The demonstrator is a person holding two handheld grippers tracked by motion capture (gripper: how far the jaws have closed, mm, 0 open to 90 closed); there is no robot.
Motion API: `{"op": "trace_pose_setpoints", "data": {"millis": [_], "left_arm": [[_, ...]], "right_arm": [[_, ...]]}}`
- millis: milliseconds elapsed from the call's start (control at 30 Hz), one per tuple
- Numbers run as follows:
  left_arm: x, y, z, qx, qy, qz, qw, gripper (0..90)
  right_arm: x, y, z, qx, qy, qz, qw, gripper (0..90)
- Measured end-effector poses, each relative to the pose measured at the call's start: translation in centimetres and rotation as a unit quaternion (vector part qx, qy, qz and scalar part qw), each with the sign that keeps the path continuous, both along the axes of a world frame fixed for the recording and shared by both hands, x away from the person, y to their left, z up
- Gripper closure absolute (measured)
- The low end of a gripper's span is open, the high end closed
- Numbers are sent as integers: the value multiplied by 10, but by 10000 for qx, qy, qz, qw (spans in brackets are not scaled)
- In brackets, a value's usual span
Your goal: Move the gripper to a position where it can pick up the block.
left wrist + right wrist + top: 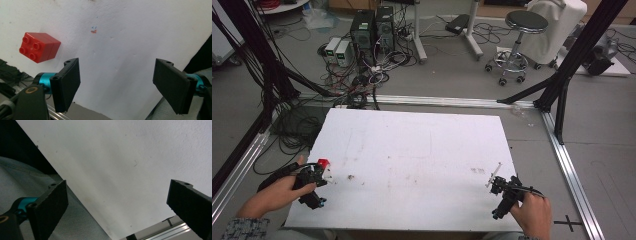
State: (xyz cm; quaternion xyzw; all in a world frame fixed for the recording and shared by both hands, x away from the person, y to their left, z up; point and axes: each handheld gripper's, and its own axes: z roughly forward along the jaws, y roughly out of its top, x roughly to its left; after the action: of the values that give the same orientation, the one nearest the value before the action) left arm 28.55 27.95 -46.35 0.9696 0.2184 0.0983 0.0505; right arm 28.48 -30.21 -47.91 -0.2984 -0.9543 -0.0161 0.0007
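Observation:
A red studded brick lies on the white table board near its left edge. My left gripper is held just in front of the brick, at the board's near left corner. In the left gripper view the brick sits up and to the left of the jaws, apart from them, and the left gripper is open with bare board between its fingers. My right gripper hovers by the near right corner. In the right gripper view it stands wide open over the board's edge, holding nothing.
Small dark smudges mark the board. Aluminium rails and black frame posts border the table. Beyond it are computer towers, tangled cables and a rolling stool.

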Motion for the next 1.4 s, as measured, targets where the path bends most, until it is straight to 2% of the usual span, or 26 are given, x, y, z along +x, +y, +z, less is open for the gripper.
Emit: {"op": "trace_pose_setpoints", "data": {"millis": [200, 333, 567, 667, 700, 900, 933, 1167, 1333, 1367, 1400], "left_arm": [[8, 7, 1, 53, 58, -322, 9994, 223], [15, 14, 6, -53, 42, -500, 9987, 223], [27, 24, 15, -98, -43, -640, 9979, 223], [35, 29, 19, 4, -142, -957, 9953, 223], [35, 29, 19, 4, -142, -957, 9953, 223], [46, 37, 23, 230, -243, -1269, 9913, 223], [50, 39, 23, 326, -260, -1352, 9899, 223], [63, 43, 21, 449, -249, -1445, 9882, 223], [75, 43, 21, 530, -156, -1561, 9862, 223], [81, 43, 21, 520, -160, -1678, 9843, 223], [81, 43, 21, 520, -160, -1678, 9843, 223]], "right_arm": [[1, 1, -1, 25, 39, 29, 10000, 31], [1, 2, -1, 14, 31, 43, 10000, 31], [1, 3, -1, 24, 48, 56, 10000, 31], [2, 3, -1, 28, 40, 87, 10000, 31], [1, 4, -1, 19, 47, 72, 10000, 31], [1, 4, -1, 17, 42, 59, 10000, 31], [1, 4, -1, 1, 47, 58, 10000, 31], [2, 6, -2, 8, 42, 105, 9999, 31], [1, 4, -2, 14, 47, 58, 10000, 31], [1, 4, -2, 7, 35, 69, 10000, 31], [1, 4, -2, 7, 35, 69, 10000, 31]]}}
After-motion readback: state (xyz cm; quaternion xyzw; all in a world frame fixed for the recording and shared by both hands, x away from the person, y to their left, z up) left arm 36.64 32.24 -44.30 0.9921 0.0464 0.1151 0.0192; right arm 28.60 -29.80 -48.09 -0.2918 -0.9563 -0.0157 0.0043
